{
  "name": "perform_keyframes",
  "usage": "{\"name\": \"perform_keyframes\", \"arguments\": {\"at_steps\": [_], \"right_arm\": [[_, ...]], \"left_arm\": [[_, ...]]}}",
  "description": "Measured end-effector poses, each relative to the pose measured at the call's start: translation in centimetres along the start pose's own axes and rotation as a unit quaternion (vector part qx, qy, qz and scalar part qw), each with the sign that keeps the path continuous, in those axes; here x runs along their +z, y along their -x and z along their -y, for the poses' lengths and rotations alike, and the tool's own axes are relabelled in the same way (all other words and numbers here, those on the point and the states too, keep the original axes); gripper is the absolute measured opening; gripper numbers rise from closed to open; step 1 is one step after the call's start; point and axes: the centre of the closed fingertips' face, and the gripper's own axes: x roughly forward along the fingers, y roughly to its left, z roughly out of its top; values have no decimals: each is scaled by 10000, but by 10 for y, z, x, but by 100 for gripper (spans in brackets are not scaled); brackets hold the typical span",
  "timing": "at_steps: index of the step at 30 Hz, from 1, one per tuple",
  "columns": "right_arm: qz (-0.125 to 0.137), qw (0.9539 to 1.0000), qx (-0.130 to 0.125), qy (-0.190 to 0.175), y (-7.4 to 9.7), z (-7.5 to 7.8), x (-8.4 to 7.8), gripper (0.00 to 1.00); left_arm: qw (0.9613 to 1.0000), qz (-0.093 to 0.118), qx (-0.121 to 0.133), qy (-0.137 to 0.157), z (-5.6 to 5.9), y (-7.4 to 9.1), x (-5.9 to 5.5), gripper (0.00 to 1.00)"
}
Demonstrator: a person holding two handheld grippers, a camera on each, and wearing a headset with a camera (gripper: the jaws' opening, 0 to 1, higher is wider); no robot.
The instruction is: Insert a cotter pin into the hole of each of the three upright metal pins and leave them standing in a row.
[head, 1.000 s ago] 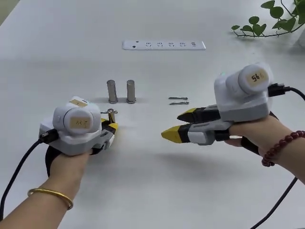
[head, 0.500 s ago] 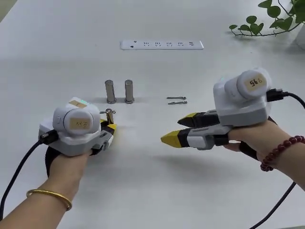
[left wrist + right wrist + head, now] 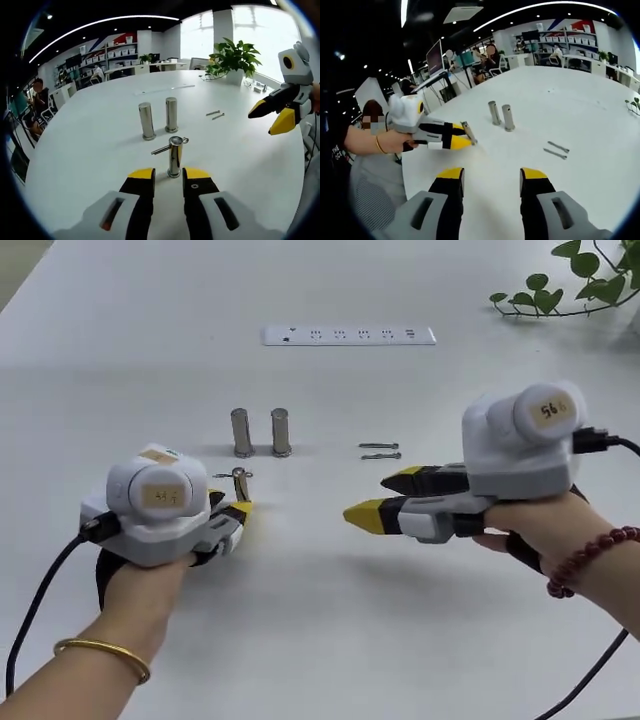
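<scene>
Standing metal pins (image 3: pixel 171 114): three, nearer than power strip (image 3: pixel 349 335); front pin (image 3: pixel 174 156) cottered.
Loose cotter pins (image 3: pixel 378 446): two, nearer than strip's right end.
Plant (image 3: pixel 540 282): one, beyond strip's right.
Left gripper (image 3: pixel 168 172): narrowly parted, flanking front pin.
Right gripper (image 3: pixel 491 175): wide, empty.

1. I am counting three metal pins (image 3: pixel 242 432) (image 3: pixel 281 431) (image 3: pixel 240 485), all standing upright.
2. I am counting three cotter pins (image 3: pixel 378 446) (image 3: pixel 381 456) (image 3: pixel 161 148): two are lying loose, one is sitting through a metal pin.
3. I am holding two grippers, a left gripper (image 3: pixel 169 176) and a right gripper (image 3: pixel 368 498).
4. I am seeing one power strip (image 3: pixel 349 335) and one plant (image 3: pixel 570 295).
</scene>
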Motion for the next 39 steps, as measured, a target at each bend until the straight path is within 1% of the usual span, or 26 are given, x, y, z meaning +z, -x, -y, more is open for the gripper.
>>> {"name": "perform_keyframes", "arguments": {"at_steps": [2, 4, 8, 10, 11, 14, 15, 18, 21, 23, 26, 27, 28, 30, 32, 36, 38, 39], "right_arm": [[137, 9999, -32, -91, -2, 2, 7, 39], [311, 9994, -27, -138, -5, 2, 15, 37], [453, 9989, -61, -134, -13, 7, 27, 36], [528, 9985, -79, -80, -19, 7, 32, 36], [554, 9984, -78, -66, -21, 6, 35, 36], [801, 9967, -81, -59, -29, 11, 48, 34], [842, 9964, -81, -30, -32, 11, 51, 33], [867, 9961, -129, 62, -43, 14, 57, 33], [899, 9958, -156, 100, -54, 16, 63, 32], [895, 9957, -176, 138, -61, 17, 65, 32], [915, 9955, -210, 140, -70, 20, 67, 31], [926, 9954, -202, 135, -74, 25, 70, 31], [936, 9953, -212, 131, -78, 28, 70, 31], [950, 9951, -228, 133, -82, 28, 70, 30], [949, 9951, -228, 149, -87, 32, 70, 30], [892, 9956, -209, 186, -97, 35, 69, 28], [873, 9958, -200, 174, -105, 36, 67, 27], [857, 9960, -211, 162, -106, 35, 65, 27]], "left_arm": [[10000, 51, -11, 38, 0, 5, 3, 25], [9997, 155, -101, 144, 2, 10, 7, 27], [9994, 268, -129, 150, 4, 19, 13, 34], [9990, 309, -171, 281, 5, 23, 15, 35], [9989, 320, -180, 302, 5, 24, 15, 36], [9988, 376, -91, 289, 4, 33, 18, 38], [9988, 386, -75, 285, 4, 35, 18, 40], [9988, 425, -22, 239, 3, 42, 20, 42], [9985, 490, -39, 230, 3, 48, 23, 46], [9984, 534, -42, 204, 3, 51, 25, 47], [9987, 508, -36, 76, 4, 57, 26, 47], [9987, 508, -34, 81, 3, 58, 26, 48], [9985, 532, -58, 126, 4, 60, 26, 49], [9982, 563, -77, 185, 4, 62, 27, 52], [9980, 594, -93, 210, 2, 62, 26, 54], [9983, 549, -114, 171, 2, 63, 23, 58], [9982, 563, -155, 158, 3, 64, 23, 60], [9981, 571, -186, 161, 4, 64, 23, 61]]}}
